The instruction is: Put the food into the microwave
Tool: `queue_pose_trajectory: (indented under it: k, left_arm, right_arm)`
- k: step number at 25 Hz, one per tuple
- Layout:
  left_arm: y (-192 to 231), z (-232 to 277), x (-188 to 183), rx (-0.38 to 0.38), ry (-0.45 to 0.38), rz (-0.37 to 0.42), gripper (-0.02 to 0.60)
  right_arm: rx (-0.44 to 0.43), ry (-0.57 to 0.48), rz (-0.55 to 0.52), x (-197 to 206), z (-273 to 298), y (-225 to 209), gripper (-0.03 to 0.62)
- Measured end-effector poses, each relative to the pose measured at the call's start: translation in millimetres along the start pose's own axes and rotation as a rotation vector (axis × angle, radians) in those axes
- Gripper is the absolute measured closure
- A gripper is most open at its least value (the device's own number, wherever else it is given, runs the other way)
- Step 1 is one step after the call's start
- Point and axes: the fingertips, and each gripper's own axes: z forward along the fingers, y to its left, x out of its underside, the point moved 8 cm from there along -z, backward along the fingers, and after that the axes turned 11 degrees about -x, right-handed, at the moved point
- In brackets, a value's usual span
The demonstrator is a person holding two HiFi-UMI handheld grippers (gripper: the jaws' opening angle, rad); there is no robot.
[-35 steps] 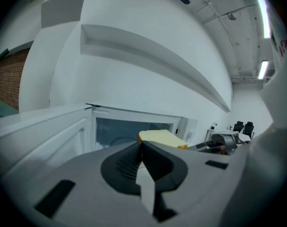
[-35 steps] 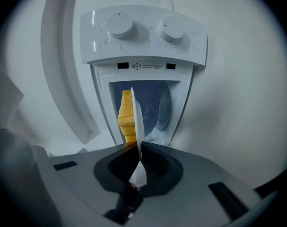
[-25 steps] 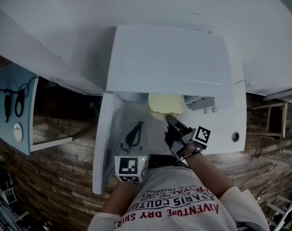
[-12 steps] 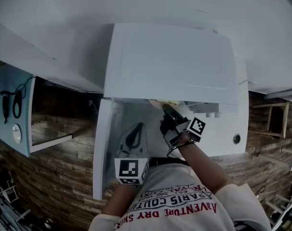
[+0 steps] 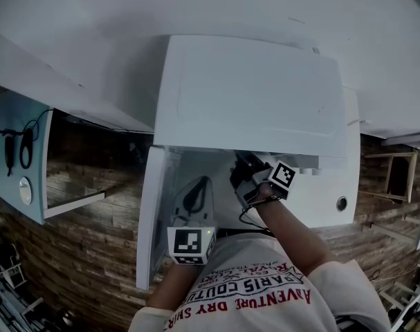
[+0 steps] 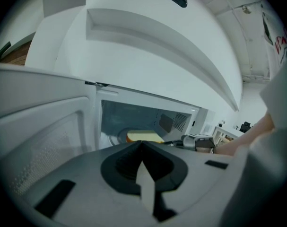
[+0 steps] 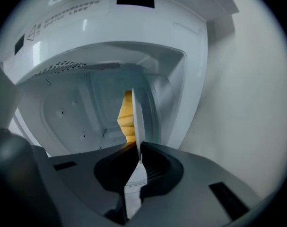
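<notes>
White wall [image 5: 92,33] and plank-patterned floor [image 5: 78,254] frame the microwave [image 5: 251,92], whose door [image 5: 153,213] stands swung out at its left side.

Your right tongs [image 7: 136,149] are pinched on the rim of a thin white plate [image 7: 136,117], with no gap between pads and rim. The plate reaches into the microwave's mouth, and the food [image 7: 126,119] rides on it, inside the cavity [image 7: 72,112]. Your left tongs [image 6: 142,143] are pressed together on nothing, low in front of the microwave, just beside the door.

The food is pale yellow and lumpy with soft folds. It looks light and yielding, so it would likely squash or slide if tipped. The plate looks stiff, smooth and probably slippery. With only one rim gripped, the far side can sag, so keep it level and set it down gently; it may chip on a knock. The rim nearest the microwave's opening is the sensible hold.

The cavity is glossy white with rounded corners and small holes in its walls.
</notes>
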Motion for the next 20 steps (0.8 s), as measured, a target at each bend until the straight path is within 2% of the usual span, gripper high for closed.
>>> queue_pose_trajectory:
  k: [4,8,9,11,13,14,17,20]
  left_arm:
    - [0.6,1.7,-4.8,0.001,-0.008,0.007,0.575]
    - [-2.1,2.6,-4.2,0.009,-0.005,0.008,0.575]
    - [-2.2,2.6,-4.3,0.011,-0.006,0.008,0.575]
    - [-1.2,2.3,-4.5,0.013,-0.008,0.008,0.575]
    - [-0.5,2.4,-4.3,0.013,-0.005,0.007,0.575]
    - [-1.0,2.3,-4.9,0.014,-0.006,0.008,0.575]
    - [-3.5,1.4,-6.9,0.025,-0.011,0.017,0.575]
    - [-3.5,1.0,-6.5,0.032,-0.01,0.021,0.575]
  right_arm:
    - [0.04,0.004,-0.042,1.9,3.3,4.9,0.569]
    - [0.106,-0.005,-0.175,1.1,1.8,14.1,0.565]
    - [0.114,0.006,-0.218,0.9,2.1,17.4,0.548]
    - [0.113,0.044,-0.314,2.9,5.3,26.3,0.455]
    - [0.133,0.107,-0.436,6.5,10.9,35.1,0.372]
    - [0.162,0.151,-0.5,8.5,13.0,38.0,0.356]
    - [0.292,0.296,-0.67,12.4,14.9,41.8,0.356]
    - [0.446,0.494,-0.833,16.7,16.9,43.2,0.356]
